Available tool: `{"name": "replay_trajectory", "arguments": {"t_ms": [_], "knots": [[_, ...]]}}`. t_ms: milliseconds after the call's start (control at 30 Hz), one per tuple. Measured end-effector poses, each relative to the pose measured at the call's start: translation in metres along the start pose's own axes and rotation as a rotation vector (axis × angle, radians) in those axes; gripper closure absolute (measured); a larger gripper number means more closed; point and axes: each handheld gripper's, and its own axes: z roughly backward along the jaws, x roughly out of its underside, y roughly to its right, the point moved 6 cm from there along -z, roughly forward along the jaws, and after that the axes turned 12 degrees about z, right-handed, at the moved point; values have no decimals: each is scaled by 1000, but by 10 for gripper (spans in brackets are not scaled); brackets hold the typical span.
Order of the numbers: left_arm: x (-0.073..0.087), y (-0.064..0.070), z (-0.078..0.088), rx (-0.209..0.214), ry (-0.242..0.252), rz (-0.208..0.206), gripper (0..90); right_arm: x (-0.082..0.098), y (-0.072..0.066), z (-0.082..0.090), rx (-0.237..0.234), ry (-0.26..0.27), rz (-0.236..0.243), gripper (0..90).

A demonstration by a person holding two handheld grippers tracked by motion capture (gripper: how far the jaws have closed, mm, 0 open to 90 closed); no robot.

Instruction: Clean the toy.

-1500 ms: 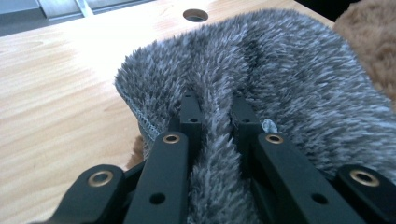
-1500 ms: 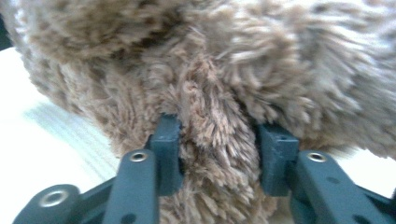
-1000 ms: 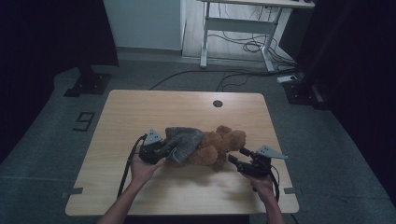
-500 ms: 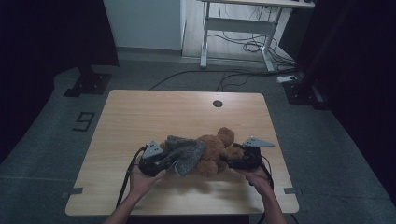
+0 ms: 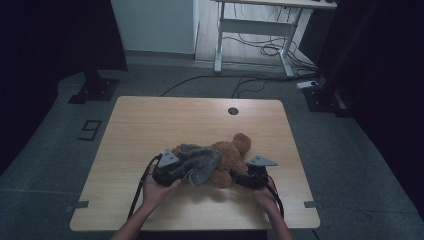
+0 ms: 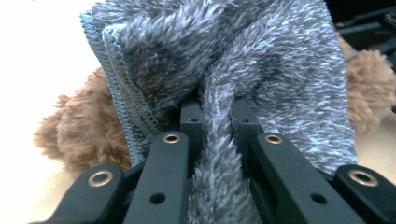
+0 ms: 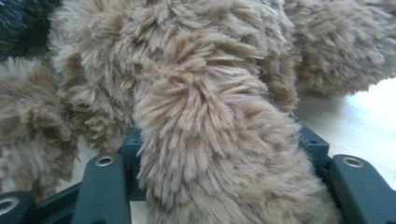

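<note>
Two fingers (image 7: pixel 100 186) astride bear's limb (image 7: pixel 205 140)

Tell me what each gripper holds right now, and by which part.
The left gripper pinches a fold of the grey fleece cloth. The right gripper, jaws just closing, has a limb of the brown teddy bear between them.

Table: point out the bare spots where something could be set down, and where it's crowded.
The table is bare across its far half, from the teddy bear back to the round hole. The near strip below the hands is also free. Crowded: the near middle, where the bear, the grey cloth and both hand-held grippers sit.
</note>
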Motion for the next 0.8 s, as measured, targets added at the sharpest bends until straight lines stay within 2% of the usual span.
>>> {"name": "replay_trajectory", "arguments": {"t_ms": [100, 200, 300, 367, 400, 433, 467, 500, 533, 633, 800], "knots": [[-15, -9, -6, -7, 5, 47, 792, -3, 6, -8, 7, 24, -39, 413], [-34, -4, -7, 7, 18, 58, 794, -3, 6, -11, -13, 45, -53, 416], [-49, 18, -15, 40, 33, 28, 793, -3, 4, -10, -31, 44, -28, 417], [-53, 39, -27, 69, 19, 1, 794, -4, 4, -8, -31, 40, -8, 417], [-53, 39, -27, 69, 19, 1, 793, -4, 4, -7, -32, 40, -14, 417], [-48, 58, -44, 82, -18, -36, 792, -3, 5, -7, -32, 41, -22, 420], [-48, 58, -44, 82, -18, -36, 791, -3, 5, -7, -32, 41, -22, 420], [-38, 70, -62, 63, -55, -74, 790, -2, 7, -5, -40, 42, -47, 428], [-33, 72, -66, 51, -53, -88, 789, -1, 9, -5, -36, 39, -49, 431], [-29, 68, -65, 73, -50, -60, 791, 4, 15, -2, -30, 40, -67, 438], [-21, 44, -47, -5, -40, -70, 793, 5, 17, -4, -31, 53, -88, 440]]}}
